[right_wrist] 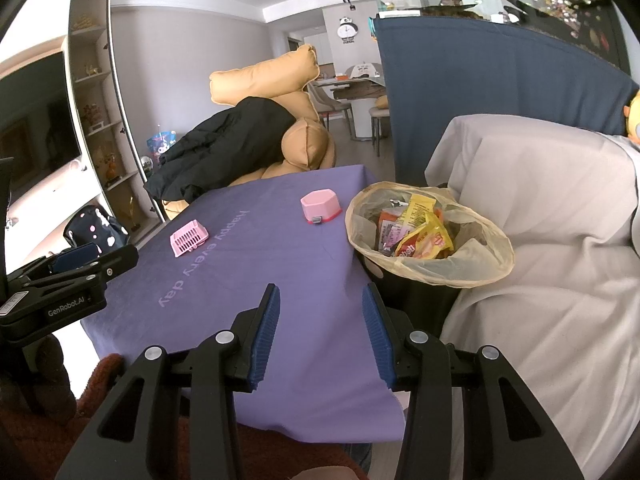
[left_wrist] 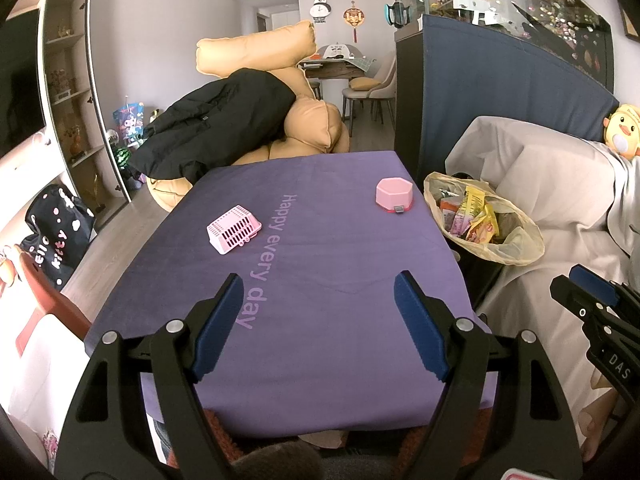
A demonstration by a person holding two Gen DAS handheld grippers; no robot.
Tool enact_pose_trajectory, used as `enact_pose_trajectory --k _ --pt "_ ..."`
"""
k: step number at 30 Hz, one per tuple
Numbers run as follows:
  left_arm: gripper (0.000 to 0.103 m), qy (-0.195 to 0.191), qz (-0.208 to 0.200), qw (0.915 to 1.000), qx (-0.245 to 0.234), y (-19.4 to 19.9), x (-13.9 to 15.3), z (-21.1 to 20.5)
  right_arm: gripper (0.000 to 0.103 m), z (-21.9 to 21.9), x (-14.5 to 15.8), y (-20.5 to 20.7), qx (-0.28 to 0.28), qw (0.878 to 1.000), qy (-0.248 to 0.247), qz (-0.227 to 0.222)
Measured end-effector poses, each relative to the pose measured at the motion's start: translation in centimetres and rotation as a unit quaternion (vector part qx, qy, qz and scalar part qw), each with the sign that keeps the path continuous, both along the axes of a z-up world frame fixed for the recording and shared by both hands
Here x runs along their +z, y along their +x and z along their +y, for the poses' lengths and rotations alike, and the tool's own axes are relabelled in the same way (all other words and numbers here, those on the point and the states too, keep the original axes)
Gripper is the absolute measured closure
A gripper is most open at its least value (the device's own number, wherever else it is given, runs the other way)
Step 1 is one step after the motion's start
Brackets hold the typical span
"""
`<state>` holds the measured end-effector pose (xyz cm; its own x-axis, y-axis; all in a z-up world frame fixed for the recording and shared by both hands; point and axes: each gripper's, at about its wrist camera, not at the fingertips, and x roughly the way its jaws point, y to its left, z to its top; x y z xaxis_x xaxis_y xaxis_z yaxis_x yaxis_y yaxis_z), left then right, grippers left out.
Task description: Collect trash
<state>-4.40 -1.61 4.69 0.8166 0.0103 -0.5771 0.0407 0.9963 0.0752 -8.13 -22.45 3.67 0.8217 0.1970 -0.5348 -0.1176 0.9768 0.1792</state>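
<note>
Desk [left_wrist: 320, 240], covered with purple cloth printed "Happy every day"; bearing two items only: pink slotted basket [left_wrist: 234, 230], lying on its side toward the left part of the cloth; pink octagonal box [left_wrist: 394, 194], standing near the far right edge, well apart from the basket. Trash bin [right_wrist: 416, 292], black, lined with pale yellowish bag [right_wrist: 480, 264], standing just beside the desk's right edge, against a sofa [right_wrist: 540, 240] draped in light grey sheet; contents: wrappers [right_wrist: 424, 236], yellow, orange and red, heaped inside the liner, individual pieces not separable. Left tool [left_wrist: 320, 320]: blue-padded fingers apart, nothing between them, hovering over the near end of the desk. Right tool [right_wrist: 320, 328]: fingers apart, nothing held, above the desk's near right corner, with the bin just ahead to its right. Background: tan cushions [left_wrist: 280, 80] stacked beyond the desk's far end; black jacket [left_wrist: 216, 128] draped over them; blue panel [left_wrist: 500, 92] behind the bin.
</note>
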Motion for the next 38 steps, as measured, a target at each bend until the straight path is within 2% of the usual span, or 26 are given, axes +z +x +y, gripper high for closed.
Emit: enact_pose_trajectory --k 25,30,34,38 --pt "0.029 -0.005 0.0 1.0 0.0 0.0 0.0 -0.1 0.062 -0.1 0.1 0.0 0.0 1.0 -0.001 0.0" --pt "0.029 -0.011 0.0 0.9999 -0.01 -0.3 -0.2 -1.2 0.062 -0.2 0.1 0.0 -0.002 1.0 -0.001 0.001" --pt "0.029 -0.02 0.027 0.9993 -0.012 0.9 -0.7 -1.5 0.062 -0.8 -0.3 0.2 -0.008 1.0 -0.018 0.007" --pt "0.029 -0.041 0.09 0.995 -0.013 5.4 -2.3 -1.1 0.062 -4.1 -1.0 1.3 -0.036 0.997 -0.057 0.021"
